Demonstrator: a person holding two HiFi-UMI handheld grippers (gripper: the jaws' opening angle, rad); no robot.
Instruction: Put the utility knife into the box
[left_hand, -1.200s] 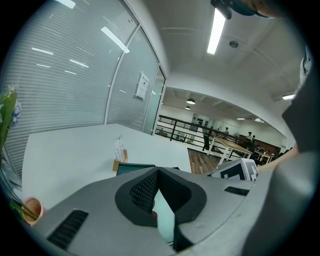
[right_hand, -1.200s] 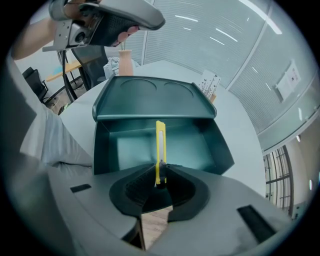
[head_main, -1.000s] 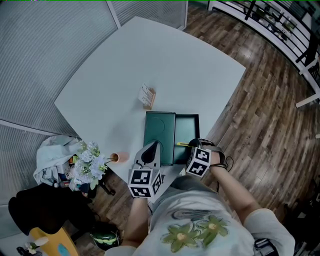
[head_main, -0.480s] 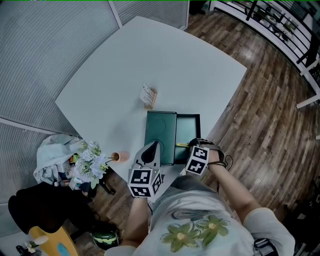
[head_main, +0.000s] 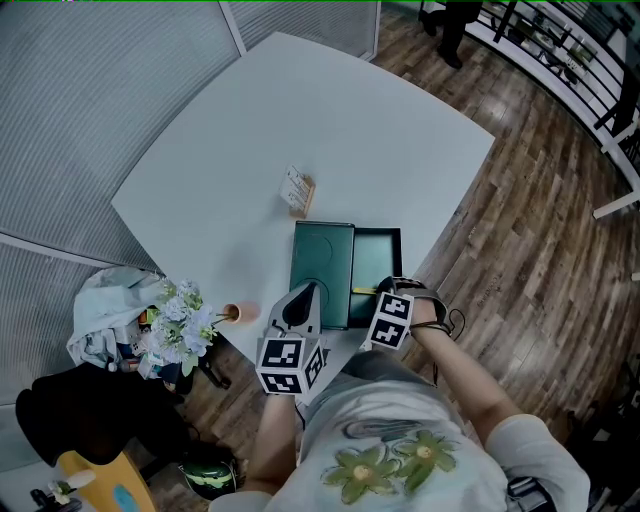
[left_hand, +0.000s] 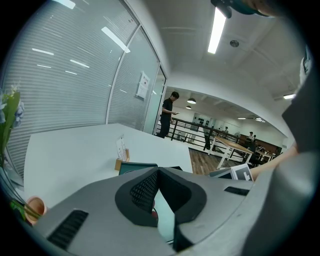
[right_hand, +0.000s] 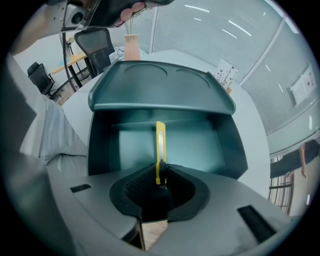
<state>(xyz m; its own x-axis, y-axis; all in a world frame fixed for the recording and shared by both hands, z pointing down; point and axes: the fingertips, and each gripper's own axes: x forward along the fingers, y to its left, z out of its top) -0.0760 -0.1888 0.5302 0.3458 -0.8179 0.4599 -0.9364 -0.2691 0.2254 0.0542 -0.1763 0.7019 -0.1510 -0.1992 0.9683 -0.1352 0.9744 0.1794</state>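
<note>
Utility knife (right_hand: 160, 142), pinched in the right tongs (right_hand: 160, 174), points toward 12 o'clock over the open box (right_hand: 205, 145); the left tongs (left_hand: 159, 170), pressed together, sit at the box's 7 o'clock.

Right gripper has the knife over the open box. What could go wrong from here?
1. The right gripper pinches the utility knife only at its near end, so it could pivot or slip on release.
2. The box sits close to the table edge nearest the person; a bump might shove it off.
</note>
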